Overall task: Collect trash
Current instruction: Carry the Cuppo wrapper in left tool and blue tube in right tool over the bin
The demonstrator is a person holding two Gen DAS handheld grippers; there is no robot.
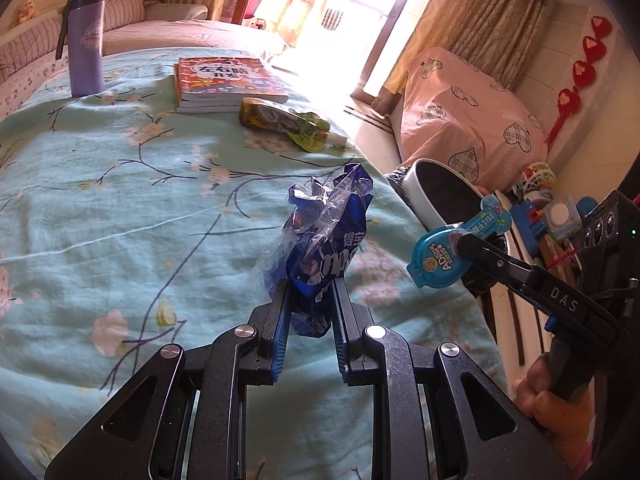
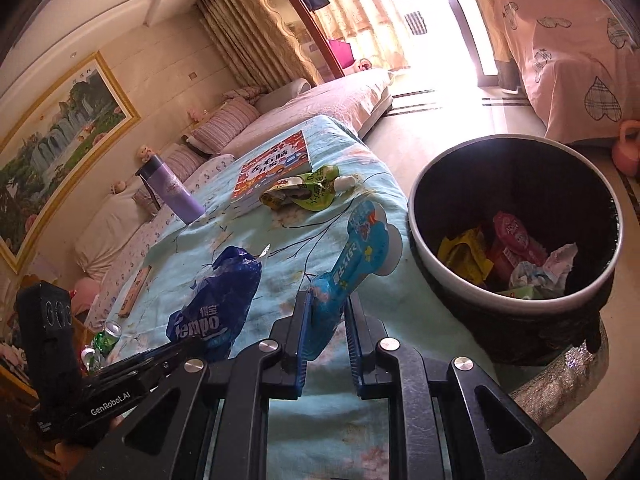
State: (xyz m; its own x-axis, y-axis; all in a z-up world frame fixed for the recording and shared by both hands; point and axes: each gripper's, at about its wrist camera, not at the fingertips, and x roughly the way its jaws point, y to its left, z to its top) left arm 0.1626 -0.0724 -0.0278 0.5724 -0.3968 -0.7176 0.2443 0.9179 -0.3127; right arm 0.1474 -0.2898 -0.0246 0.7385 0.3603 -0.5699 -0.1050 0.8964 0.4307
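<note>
Currently:
Left gripper (image 1: 310, 304): closed on blue Tempo tissue pack (image 1: 324, 248); light, crumpled, slippery film.
Right gripper (image 2: 326, 312): closed on turquoise snack wrapper (image 2: 352, 256); thin, floppy.

A home living room: sofa (image 2: 320, 108), curtains (image 2: 256, 32), framed painting (image 2: 60, 128)

On your right hand-held gripper (image 1: 460, 242) you can read "DAS" along the arm. Your left hand-held gripper (image 2: 200, 344) carries "GenRobot.AI" in white. The blue tissue pack (image 2: 218, 304) shows "empo", the first letter hidden, with "得宝" above it. The book (image 1: 228, 80) has large Chinese title characters, "左右脑开发". The light-blue wrapper (image 1: 448, 254) shows "AD" plus small print you cannot make out.
</note>
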